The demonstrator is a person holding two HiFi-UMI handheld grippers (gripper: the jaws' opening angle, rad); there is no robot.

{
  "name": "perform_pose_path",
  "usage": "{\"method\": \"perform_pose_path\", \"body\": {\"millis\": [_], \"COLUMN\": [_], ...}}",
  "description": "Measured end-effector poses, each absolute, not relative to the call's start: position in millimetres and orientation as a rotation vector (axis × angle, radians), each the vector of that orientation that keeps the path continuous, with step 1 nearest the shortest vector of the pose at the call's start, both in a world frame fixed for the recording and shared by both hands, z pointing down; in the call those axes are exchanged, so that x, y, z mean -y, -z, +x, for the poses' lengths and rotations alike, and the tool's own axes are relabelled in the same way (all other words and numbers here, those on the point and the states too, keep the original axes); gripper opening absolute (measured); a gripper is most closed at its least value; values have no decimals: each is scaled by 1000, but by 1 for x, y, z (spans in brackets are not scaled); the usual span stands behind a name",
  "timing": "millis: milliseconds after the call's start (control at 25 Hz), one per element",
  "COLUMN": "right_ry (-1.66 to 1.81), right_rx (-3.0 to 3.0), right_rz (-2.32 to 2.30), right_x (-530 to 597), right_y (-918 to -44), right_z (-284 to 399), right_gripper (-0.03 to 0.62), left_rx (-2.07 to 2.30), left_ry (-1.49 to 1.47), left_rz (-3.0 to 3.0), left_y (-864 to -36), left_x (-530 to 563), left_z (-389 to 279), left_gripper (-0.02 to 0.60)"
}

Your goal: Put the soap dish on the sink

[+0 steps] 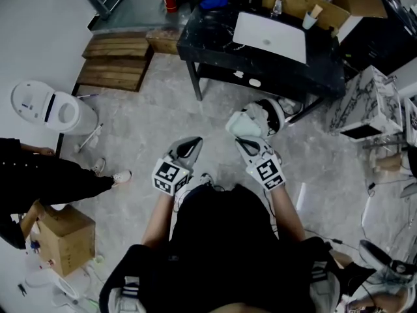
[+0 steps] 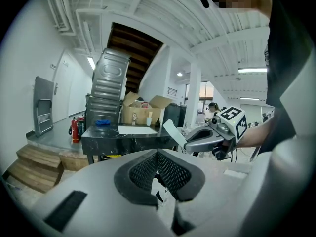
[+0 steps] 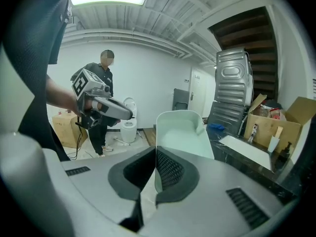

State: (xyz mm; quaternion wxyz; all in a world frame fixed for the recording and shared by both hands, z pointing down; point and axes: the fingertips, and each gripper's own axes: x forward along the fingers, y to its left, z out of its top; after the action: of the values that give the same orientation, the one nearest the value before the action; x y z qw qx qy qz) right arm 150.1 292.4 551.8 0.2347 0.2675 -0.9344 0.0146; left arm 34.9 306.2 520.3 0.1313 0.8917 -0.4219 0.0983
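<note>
— The floor (image 1: 163, 109) from the person out to the black counter (image 1: 208, 31) lies open, so the way straight ahead is free.

— On the counter the white sink (image 1: 270, 36) is bare. The dark top on its left is free too, up to a blue item (image 1: 213, 2) at the far left corner.

— A cardboard box (image 1: 306, 2) walls off the far edge, with a cup (image 1: 310, 18) just before it at the sink's far right corner.

— A marbled cabinet (image 1: 361, 103) closes off the right. Wooden steps (image 1: 117, 57), a toilet (image 1: 52, 107) and a bystander (image 1: 45, 175) stand on the left, well apart from the path.
</note>
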Motion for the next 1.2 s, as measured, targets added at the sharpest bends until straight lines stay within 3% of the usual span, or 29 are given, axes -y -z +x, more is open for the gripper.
{"method": "perform_pose_path", "body": {"millis": [800,1200], "right_ry": [-53,-36], "right_rx": [2507,2502], "right_rz": [776,723], "right_x": [-281,-266], "right_y": [-568,-574], "right_z": [74,62], "right_gripper": [-2,-2], "left_rx": [1178,1212], "left_ry": [-285,-260], "left_rz": [2595,2564], "left_y": [-540,-543], "left_x": [-291,-282], "left_z": [-55,-70], "left_gripper": [0,0]}}
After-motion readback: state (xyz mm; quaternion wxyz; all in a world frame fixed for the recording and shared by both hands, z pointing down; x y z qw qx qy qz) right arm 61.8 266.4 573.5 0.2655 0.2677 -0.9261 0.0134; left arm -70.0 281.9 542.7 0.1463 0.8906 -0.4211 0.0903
